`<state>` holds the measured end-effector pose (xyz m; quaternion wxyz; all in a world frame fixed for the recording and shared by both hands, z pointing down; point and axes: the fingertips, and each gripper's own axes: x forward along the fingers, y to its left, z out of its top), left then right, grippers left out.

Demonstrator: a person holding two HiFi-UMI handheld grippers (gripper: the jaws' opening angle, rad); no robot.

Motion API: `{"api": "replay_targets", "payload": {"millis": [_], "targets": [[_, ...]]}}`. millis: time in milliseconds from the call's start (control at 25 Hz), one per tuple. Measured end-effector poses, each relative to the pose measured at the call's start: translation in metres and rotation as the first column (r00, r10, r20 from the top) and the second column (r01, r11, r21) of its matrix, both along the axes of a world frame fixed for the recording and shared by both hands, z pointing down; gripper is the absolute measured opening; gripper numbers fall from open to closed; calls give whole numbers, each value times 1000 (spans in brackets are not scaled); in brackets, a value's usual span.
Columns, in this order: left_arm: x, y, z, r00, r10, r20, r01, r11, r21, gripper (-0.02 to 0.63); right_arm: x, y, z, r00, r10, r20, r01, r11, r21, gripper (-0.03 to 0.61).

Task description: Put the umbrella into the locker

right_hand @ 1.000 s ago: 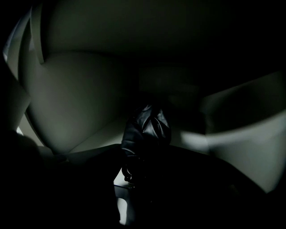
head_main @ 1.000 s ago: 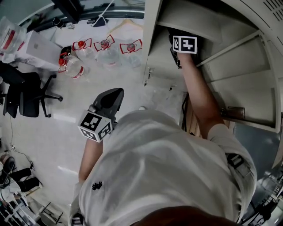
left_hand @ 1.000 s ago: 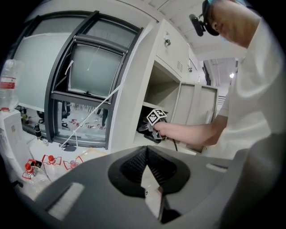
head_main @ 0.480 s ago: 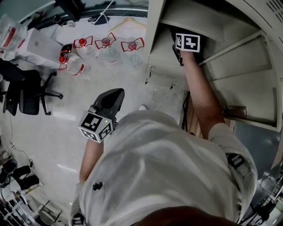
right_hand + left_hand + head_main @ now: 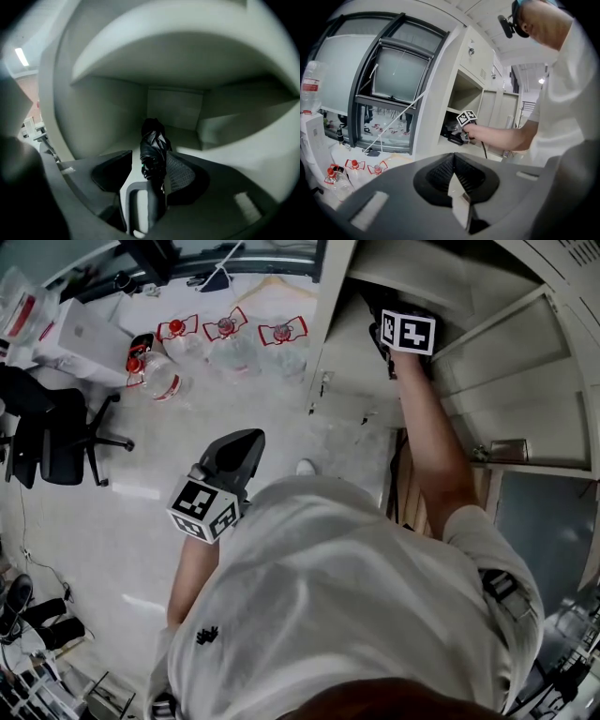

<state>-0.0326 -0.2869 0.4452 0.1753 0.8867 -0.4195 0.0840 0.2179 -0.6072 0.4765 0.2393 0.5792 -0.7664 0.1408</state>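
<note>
1. Your right tongs (image 5: 382,320) reach into an open compartment (image 5: 173,110) of the pale metal locker (image 5: 497,343). They sit at about 1 o'clock in the head view, with your bare forearm (image 5: 433,442) stretched out behind them.
2. In the right gripper view the jaws of the right tongs (image 5: 149,158) stand wide and are closing slightly. The folded black umbrella (image 5: 152,143) shows between them, close against the jaw at 3 o'clock. The jaw at 9 o'clock stands clear of it, so the tongs are not gripping anything.
3. The umbrella is inside the compartment and appears to rest on its bottom. Its far end points toward the back wall at 12 o'clock.
4. Your left tongs (image 5: 242,444) hang over the floor (image 5: 122,521) at about 9 o'clock in the head view, well apart from the locker. In the left gripper view the jaws of the left tongs (image 5: 453,158) are pressed together with nothing between them.
5. The left gripper view shows the locker (image 5: 461,70) at 1 o'clock, with your right arm reaching into it. A dark-framed window (image 5: 396,70) is at 10 o'clock.
6. On the floor, clear water bottles (image 5: 225,334) with red handles lie in a row at 11 o'clock in the head view. A black office chair (image 5: 56,442) stands at 9 o'clock.
</note>
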Motion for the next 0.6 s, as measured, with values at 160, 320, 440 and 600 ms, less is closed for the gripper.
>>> {"api": "replay_targets", "payload": {"millis": [160,320,440,600], "targets": [[-8,15,-2,1000,21,0,-21,1000,1,55,-4,24,-11,1000,1,-6,-1,999,32,230],[-17,34,-2,999,49,11,-49,999,5,55,-11,50,-22,1000,7,-9,-6,998,56,218],[-24,49,-2,998,65,12,-65,998,11,55,-18,73,-29,1000,6,-5,-5,998,69,208],[-36,69,-3,997,75,8,-75,997,15,55,-27,105,-36,1000,7,-2,-7,996,90,168]]}}
